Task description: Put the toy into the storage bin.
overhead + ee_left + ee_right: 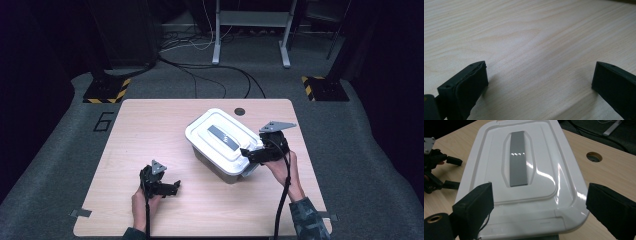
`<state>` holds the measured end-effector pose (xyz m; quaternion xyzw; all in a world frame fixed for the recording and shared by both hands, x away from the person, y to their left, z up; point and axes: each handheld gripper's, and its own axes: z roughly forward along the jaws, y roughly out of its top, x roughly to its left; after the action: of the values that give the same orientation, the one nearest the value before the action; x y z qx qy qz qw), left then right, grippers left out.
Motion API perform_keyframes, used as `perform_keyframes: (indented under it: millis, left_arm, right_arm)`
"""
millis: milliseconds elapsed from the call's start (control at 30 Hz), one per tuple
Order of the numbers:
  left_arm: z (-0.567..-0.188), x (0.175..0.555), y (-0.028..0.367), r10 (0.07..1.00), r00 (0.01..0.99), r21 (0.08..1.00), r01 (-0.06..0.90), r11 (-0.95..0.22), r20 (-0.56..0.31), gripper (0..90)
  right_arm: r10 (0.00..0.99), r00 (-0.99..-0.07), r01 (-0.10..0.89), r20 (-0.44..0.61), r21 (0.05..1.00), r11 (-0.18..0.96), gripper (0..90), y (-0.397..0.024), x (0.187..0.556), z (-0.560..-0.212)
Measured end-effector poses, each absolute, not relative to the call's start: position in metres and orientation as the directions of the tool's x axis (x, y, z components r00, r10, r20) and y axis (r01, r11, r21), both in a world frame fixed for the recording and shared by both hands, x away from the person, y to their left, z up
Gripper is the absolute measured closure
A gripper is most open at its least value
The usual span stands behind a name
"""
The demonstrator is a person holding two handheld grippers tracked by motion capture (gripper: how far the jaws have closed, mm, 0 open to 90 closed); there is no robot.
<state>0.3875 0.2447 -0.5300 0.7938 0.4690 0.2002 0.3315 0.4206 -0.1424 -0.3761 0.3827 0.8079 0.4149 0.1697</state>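
Pale wood grain covers the table (150,130), which stands on grey carpet with cables and dark stands at the far side. On it, right of the middle, sits a white box (225,167) with its lid (222,137) seated flat and a grey handle (517,161) lying down along the middle.

My right gripper (250,152) is at the near right end of the lid. Its jaws stand wide apart, one to each side of that end, and neither pad presses on the plastic, so I hold nothing there. My left gripper (167,187) rests low over bare wood at the near left, well apart from the box, jaws spread with nothing between them.

As I judge it, the lid looks fully down all along the rim I can see (the clasp below the edge is hidden from me, so I cannot tell whether it is latched). If the work is closing the box, it seems nearly done; what remains is checking the far end and drawing back.
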Motion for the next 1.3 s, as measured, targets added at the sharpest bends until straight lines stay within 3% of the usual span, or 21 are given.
perform_keyframes:
  millis: [633,1300]
  left_arm:
    - [-0.530,0.388,0.245,0.877,0.480,0.714,0.612,-0.340,0.007,0.0]
    - [-0.530,0.388,0.245,0.876,0.481,0.714,0.611,-0.342,0.007,0.1]
  right_arm:
    - [0.838,-0.544,0.503,0.046,0.817,0.281,7.9,-0.203,0.363,-0.412]
    - [0.905,-0.415,0.621,0.088,0.755,0.212,8.0,-0.236,0.345,-0.480]
